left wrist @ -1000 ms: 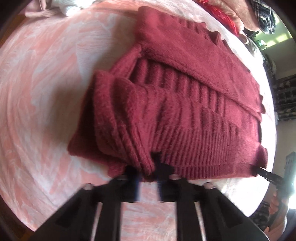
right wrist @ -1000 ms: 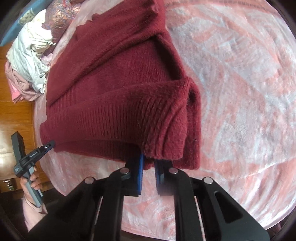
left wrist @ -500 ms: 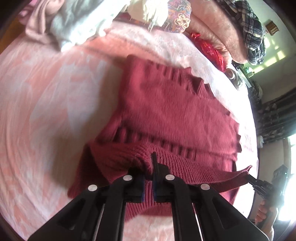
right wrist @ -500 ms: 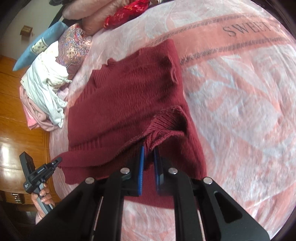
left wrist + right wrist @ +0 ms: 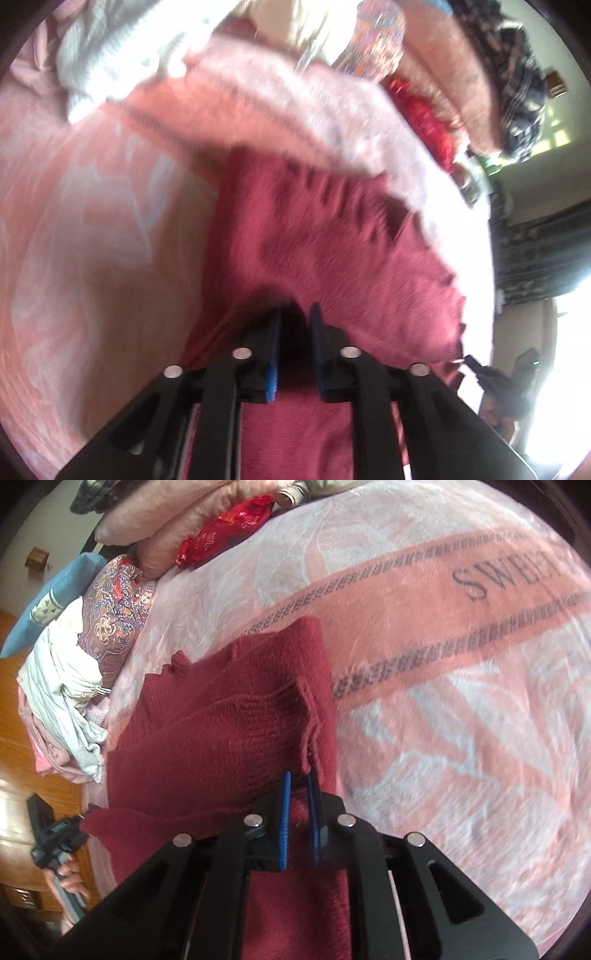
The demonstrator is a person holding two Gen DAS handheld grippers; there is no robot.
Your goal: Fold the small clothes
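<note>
While the maroon knit sweater (image 5: 229, 738) lies on the pink patterned blanket (image 5: 461, 709) covering the bed, the step in hand appears to be the fold of its lower hem up toward the collar. The collar end points toward the pile of loose clothes (image 5: 62, 701) and cushions at the far side. A doubled layer with a ribbed edge already sits across the body in the right wrist view.

1. Right gripper (image 5: 298, 808): it points forward and down over the near right corner of the sweater. The jaws stand a narrow gap apart with a ridge of knit between the blue pads; whether they grip it or merely straddle it cannot be told.
2. Left gripper (image 5: 295, 325): it sits low over the near left part of the sweater. The view is motion-blurred. The jaws stand slightly apart; the gap is dark, so a hold cannot be confirmed.

Judged next move: set the carried edge level with the shoulders, both corners aligned, then open both jaws. Uneven travel of the 2 grippers would skew the fold.
</note>
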